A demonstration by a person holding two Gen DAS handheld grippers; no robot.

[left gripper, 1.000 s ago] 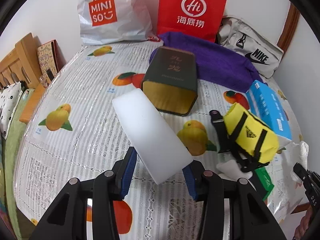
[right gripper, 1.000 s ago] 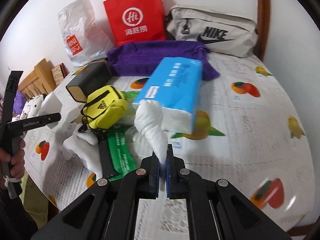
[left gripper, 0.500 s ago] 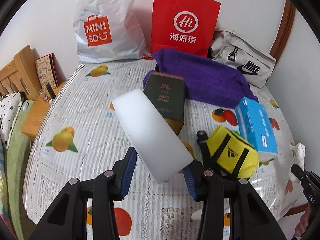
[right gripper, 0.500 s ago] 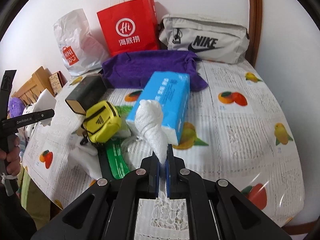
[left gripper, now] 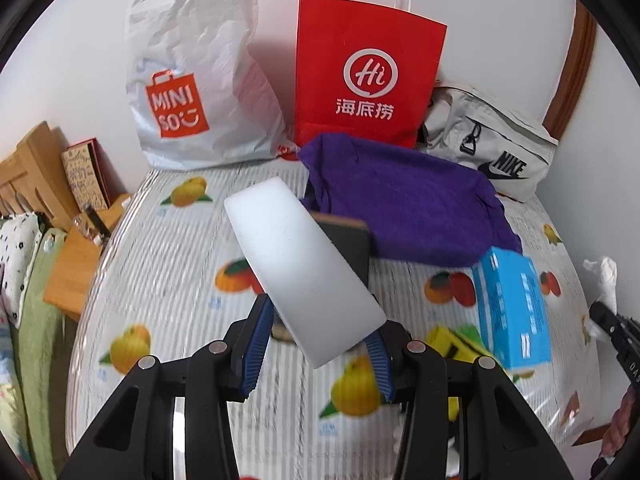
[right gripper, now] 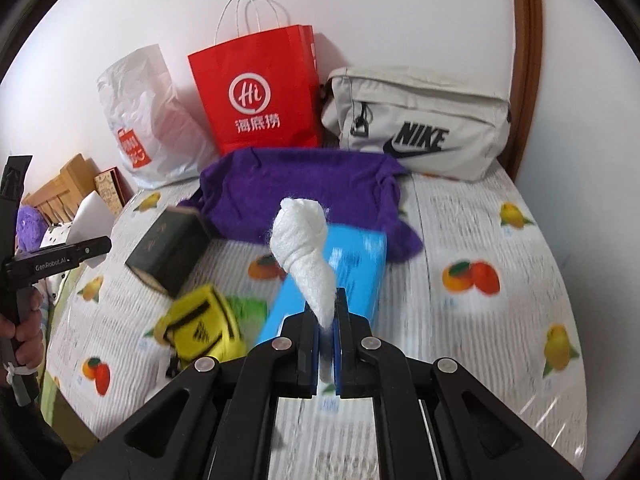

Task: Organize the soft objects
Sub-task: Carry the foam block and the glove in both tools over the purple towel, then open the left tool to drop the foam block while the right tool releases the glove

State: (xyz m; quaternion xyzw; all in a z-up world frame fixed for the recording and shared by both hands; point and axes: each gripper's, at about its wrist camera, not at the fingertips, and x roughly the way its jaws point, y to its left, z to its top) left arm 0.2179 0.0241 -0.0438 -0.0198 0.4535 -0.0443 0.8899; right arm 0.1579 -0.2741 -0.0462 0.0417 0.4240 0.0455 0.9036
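My left gripper (left gripper: 318,334) is shut on a white foam block (left gripper: 300,264), which juts up and away above the table. My right gripper (right gripper: 329,322) is shut on a twisted white cloth (right gripper: 306,246) that stands up from its pads. That cloth (left gripper: 606,280) and the right gripper's tip show at the right edge of the left wrist view. On the table lie a purple towel (right gripper: 296,188), a blue tissue pack (right gripper: 352,280), a yellow pouch (right gripper: 204,328) and a dark box (right gripper: 168,248).
A fruit-print cloth covers the table (left gripper: 168,264). At the back stand a white Miniso bag (left gripper: 192,88), a red paper bag (left gripper: 364,68) and a grey Nike bag (right gripper: 420,128). A wooden bedframe (left gripper: 32,172) and bedding are at the left. A hand (right gripper: 24,332) holds the left gripper.
Both grippers have risen and drawn back from the table, each keeping its hold. The table items now look lower and farther away, and the foam block covers part of the dark box.
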